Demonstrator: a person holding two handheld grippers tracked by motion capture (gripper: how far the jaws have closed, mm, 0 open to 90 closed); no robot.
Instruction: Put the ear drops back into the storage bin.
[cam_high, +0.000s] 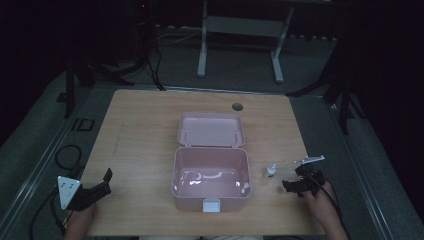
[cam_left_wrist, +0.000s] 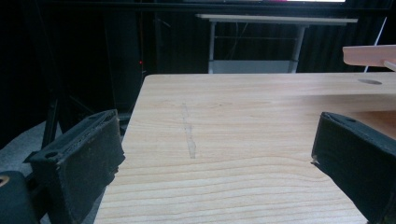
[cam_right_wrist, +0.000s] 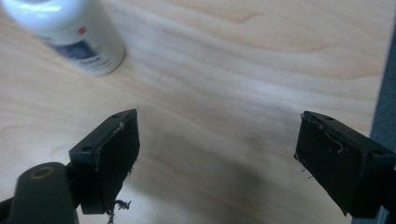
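Observation:
An open pink plastic box (cam_high: 175, 172) sits mid-table, its lid (cam_high: 211, 130) laid back behind it and a white latch at its front. A small white bottle (cam_high: 270, 171) stands just right of the box; in the right gripper view the bottle (cam_right_wrist: 74, 32) is at the top left, beyond the jaws. My right gripper (cam_high: 291, 186) (cam_right_wrist: 219, 140) is open over bare wood, a short way right of the bottle, holding nothing. My left gripper (cam_high: 102, 184) (cam_left_wrist: 219, 140) is open near the table's front left corner, empty, pointing across the tabletop.
The wooden table (cam_high: 145, 125) has a round cable hole (cam_high: 237, 106) near its far edge. The pink lid's edge (cam_left_wrist: 369, 53) shows at the upper right of the left gripper view. A white desk frame (cam_high: 240, 30) stands on the floor beyond. Cables lie on the floor at the left.

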